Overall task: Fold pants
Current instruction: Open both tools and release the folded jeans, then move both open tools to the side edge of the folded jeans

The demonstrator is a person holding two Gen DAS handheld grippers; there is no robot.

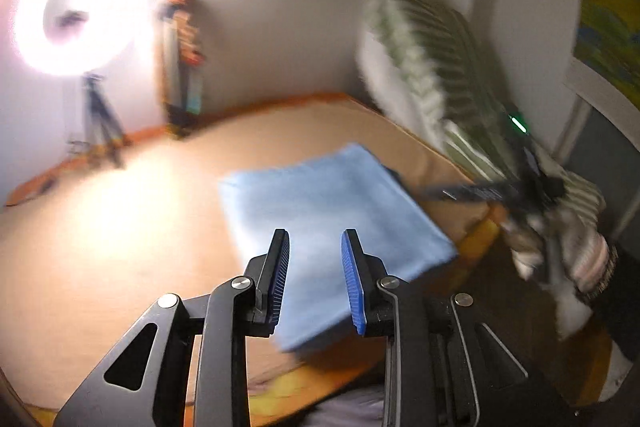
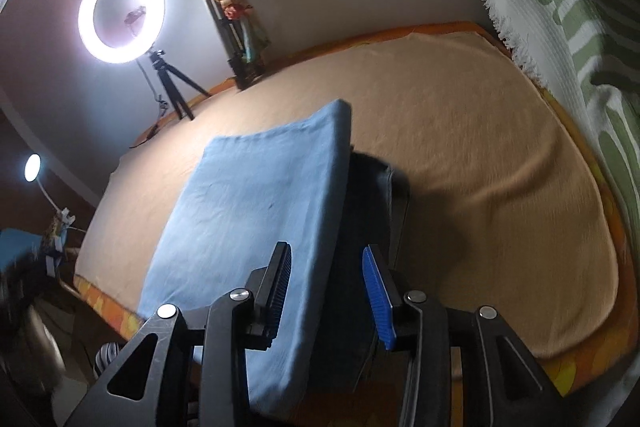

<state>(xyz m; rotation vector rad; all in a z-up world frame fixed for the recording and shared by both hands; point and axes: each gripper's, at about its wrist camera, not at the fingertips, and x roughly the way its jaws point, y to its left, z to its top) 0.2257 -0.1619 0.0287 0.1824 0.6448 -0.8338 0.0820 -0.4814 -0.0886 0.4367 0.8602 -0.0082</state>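
empty tongs (image 1: pixel 315 277) above folded pants (image 1: pixel 332 211)

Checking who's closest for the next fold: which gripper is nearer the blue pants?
Hard to tell. The left gripper and right gripper both hover open above the folded blue pants, touching nothing.

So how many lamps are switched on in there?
2. The ring light stands on its tripod against the far wall; a small round lamp glows at the far left. Others may be out of view.
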